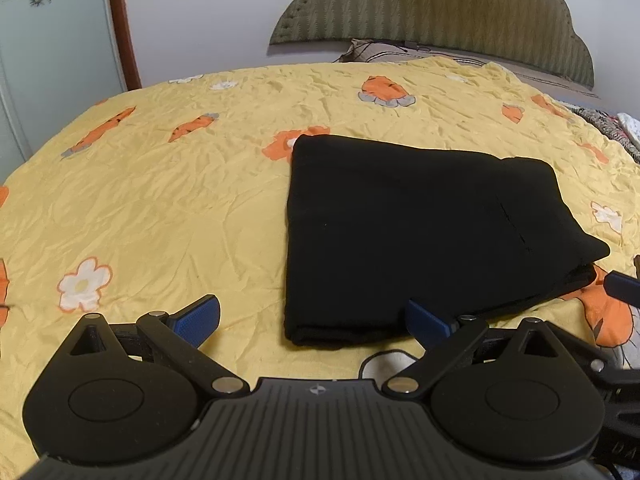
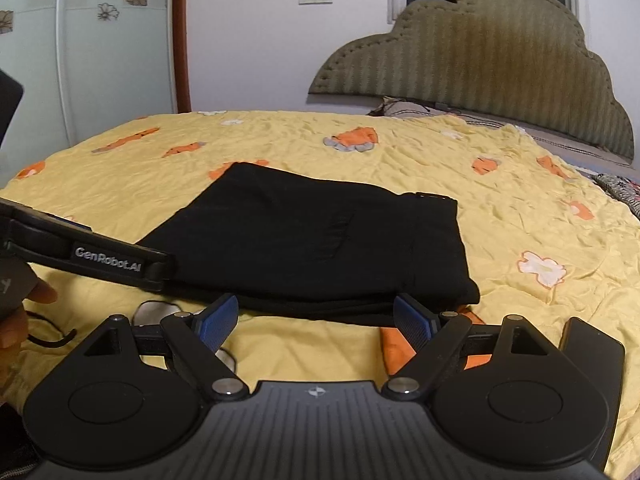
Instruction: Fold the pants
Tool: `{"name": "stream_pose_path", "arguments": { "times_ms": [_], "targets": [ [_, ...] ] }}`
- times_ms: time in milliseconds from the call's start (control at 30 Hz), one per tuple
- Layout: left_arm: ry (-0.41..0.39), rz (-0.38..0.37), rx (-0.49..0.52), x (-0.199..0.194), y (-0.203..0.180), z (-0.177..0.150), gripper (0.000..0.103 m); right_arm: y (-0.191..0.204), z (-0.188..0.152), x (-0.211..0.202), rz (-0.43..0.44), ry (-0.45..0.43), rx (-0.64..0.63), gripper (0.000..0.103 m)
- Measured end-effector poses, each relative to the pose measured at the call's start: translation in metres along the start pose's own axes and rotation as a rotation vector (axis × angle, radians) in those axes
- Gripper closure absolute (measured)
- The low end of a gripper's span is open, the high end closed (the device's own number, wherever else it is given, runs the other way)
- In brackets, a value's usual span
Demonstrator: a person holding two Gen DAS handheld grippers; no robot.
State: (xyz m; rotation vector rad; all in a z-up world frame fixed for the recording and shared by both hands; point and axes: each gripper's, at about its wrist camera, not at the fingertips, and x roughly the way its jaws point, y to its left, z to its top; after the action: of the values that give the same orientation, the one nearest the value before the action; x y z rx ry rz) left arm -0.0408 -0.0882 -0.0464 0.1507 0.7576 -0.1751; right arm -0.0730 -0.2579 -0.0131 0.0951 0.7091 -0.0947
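Observation:
Black pants (image 1: pixel 416 236) lie folded into a flat rectangular stack on the yellow bedspread (image 1: pixel 168 208). My left gripper (image 1: pixel 314 322) is open and empty, just in front of the stack's near left corner. In the right wrist view the pants (image 2: pixel 320 244) lie straight ahead, and my right gripper (image 2: pixel 316 320) is open and empty at their near edge. The left gripper's black body (image 2: pixel 100 256) marked GenRobot.AI reaches in from the left, beside the pants. A tip of the right gripper (image 1: pixel 622 288) shows at the right edge of the left wrist view.
The bedspread has orange carrot and white flower prints and is wrinkled. A padded olive headboard (image 2: pixel 500 64) and a pillow (image 2: pixel 404 106) are at the far side. A wardrobe door (image 2: pixel 80 40) stands at left. A dark phone-like object (image 2: pixel 592 352) lies near right.

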Motion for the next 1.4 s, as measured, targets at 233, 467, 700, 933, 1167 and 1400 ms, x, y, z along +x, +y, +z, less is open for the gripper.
{"name": "stream_pose_path", "arguments": {
  "times_ms": [233, 467, 700, 933, 1167, 1400],
  "targets": [
    [0.01, 0.022, -0.033, -0.009, 0.01, -0.012, 0.003, 0.014, -0.005, -0.006, -0.012, -0.011, 0.061, 0.018],
    [0.01, 0.066, -0.06, -0.013, 0.027, -0.023, 0.003, 0.035, -0.007, -0.001, -0.032, 0.03, 0.1, 0.005],
    [0.034, 0.065, -0.091, -0.009, 0.034, -0.026, 0.003, 0.046, -0.009, 0.002, -0.041, 0.075, 0.089, 0.005],
    [0.029, 0.069, -0.063, -0.009, 0.029, -0.027, 0.003, 0.049, -0.01, 0.003, -0.034, 0.086, 0.068, 0.005],
    [0.035, 0.069, -0.071, -0.007, 0.031, -0.027, 0.003, 0.057, -0.011, 0.001, -0.033, 0.065, -0.004, 0.005],
    [0.039, 0.068, -0.072, -0.007, 0.031, -0.027, 0.003, 0.06, -0.01, -0.003, -0.024, 0.052, -0.033, 0.005]
  ]
}}
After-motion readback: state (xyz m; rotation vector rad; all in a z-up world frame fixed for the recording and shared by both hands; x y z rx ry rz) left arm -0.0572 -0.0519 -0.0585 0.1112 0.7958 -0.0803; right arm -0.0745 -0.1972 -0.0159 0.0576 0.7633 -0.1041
